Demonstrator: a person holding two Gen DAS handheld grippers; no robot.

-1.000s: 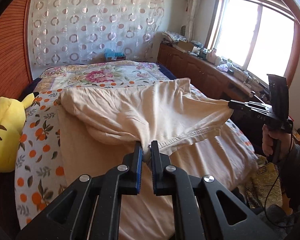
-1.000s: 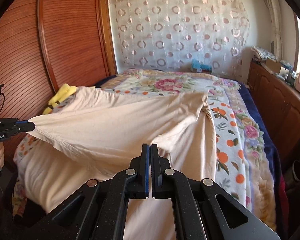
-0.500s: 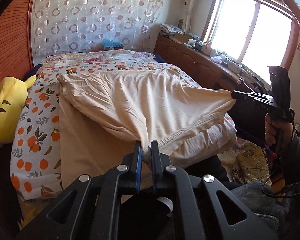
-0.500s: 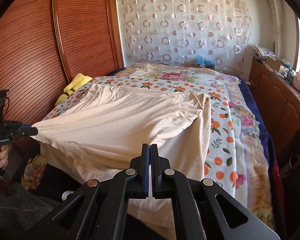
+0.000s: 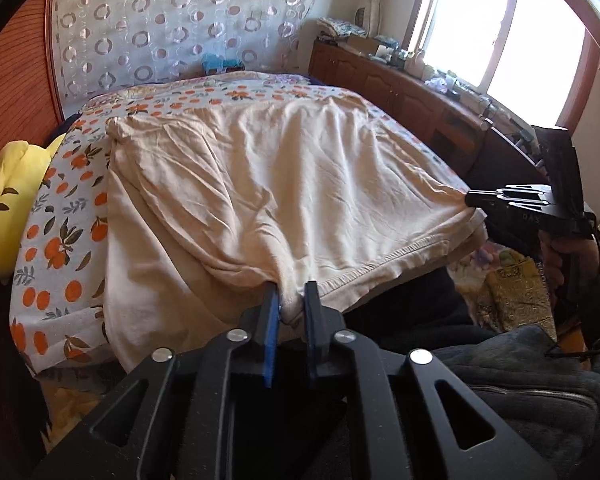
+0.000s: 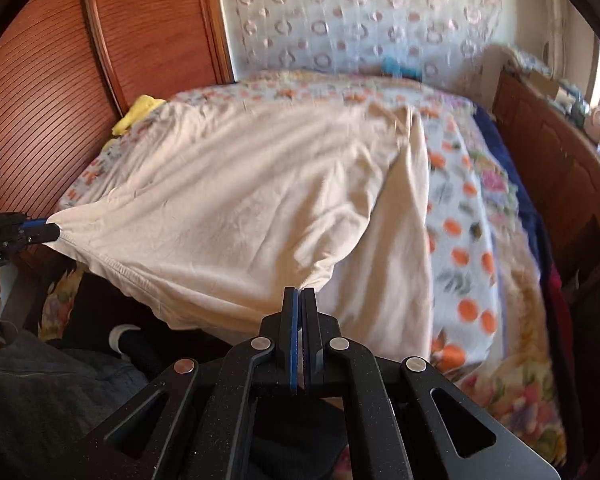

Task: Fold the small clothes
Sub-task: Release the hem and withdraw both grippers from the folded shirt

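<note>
A cream garment (image 5: 284, 184) lies spread over the bed, its hemmed edge stretched tight at the near end. My left gripper (image 5: 291, 294) is shut on one corner of that hem. My right gripper (image 6: 299, 294) is shut on the other corner; it also shows in the left wrist view (image 5: 470, 199), at the right. The left gripper shows in the right wrist view (image 6: 52, 232), at the left edge. The garment (image 6: 236, 200) hangs over the bed's near edge between them.
The bed has an orange-print sheet (image 5: 60, 240). A yellow plush toy (image 5: 8, 200) lies at its left side by the wooden wardrobe (image 6: 60, 80). A wooden cabinet (image 5: 400, 92) with clutter runs under the window. Dark clothing (image 5: 520, 360) is below me.
Both grippers have pulled the hem back toward me and lower. The garment, lifted a second ago, now lies flatter and stretched over the bed.
</note>
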